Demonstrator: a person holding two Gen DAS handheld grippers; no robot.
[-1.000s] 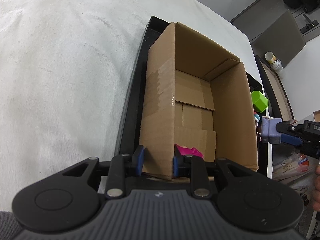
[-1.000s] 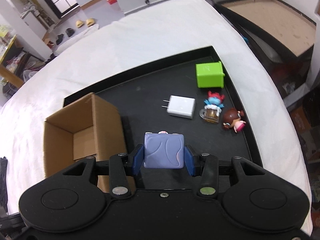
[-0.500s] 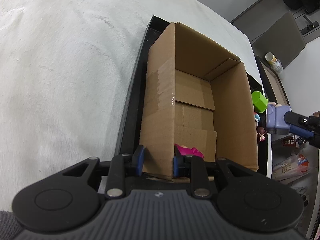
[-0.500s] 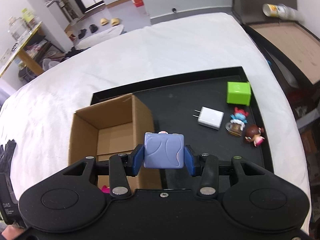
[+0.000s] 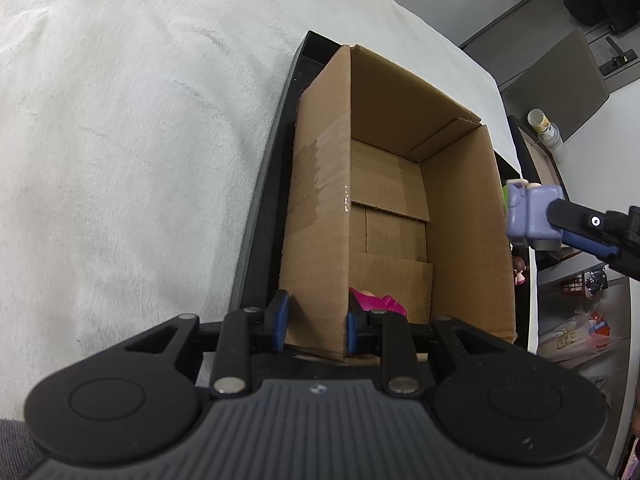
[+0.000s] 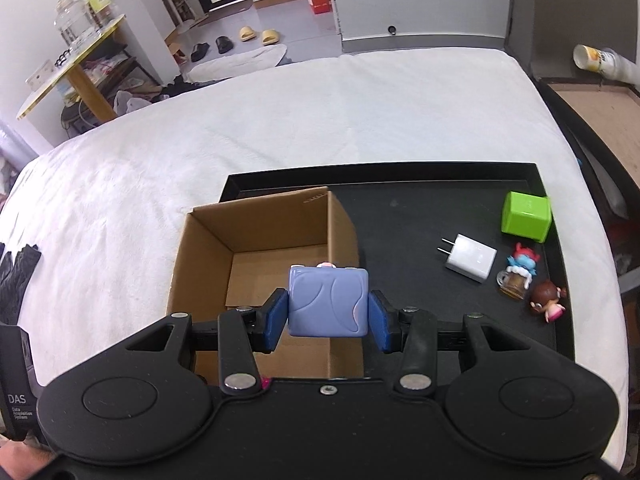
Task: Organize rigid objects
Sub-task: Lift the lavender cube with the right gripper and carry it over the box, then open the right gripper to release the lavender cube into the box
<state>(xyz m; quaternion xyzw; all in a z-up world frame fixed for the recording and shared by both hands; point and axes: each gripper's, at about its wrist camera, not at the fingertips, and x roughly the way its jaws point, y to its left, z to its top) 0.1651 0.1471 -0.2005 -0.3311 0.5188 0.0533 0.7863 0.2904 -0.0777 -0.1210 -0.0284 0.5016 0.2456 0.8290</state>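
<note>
An open cardboard box [image 5: 400, 216] [image 6: 256, 248] stands at the left of a black tray [image 6: 404, 208]. My left gripper [image 5: 314, 322] is shut on the box's near left wall. A pink object [image 5: 376, 302] lies inside the box by the near wall. My right gripper [image 6: 328, 318] is shut on a lavender blue block [image 6: 328, 302] [image 5: 530, 216] and holds it above the box's right wall. On the tray's right side lie a green cube [image 6: 526, 218], a white charger [image 6: 470, 258] and two small figurines [image 6: 516, 274] [image 6: 546, 300].
The tray sits on a white fleece cover [image 5: 120, 160] [image 6: 280, 120]. A second tray with a brown board [image 6: 596, 120] and a lying can [image 6: 598, 60] stands to the right. A black cloth [image 6: 16, 276] lies at the far left.
My right gripper has carried the lavender block up and left, from over the tray to over the box's right wall. The left gripper has kept its hold on the box.
</note>
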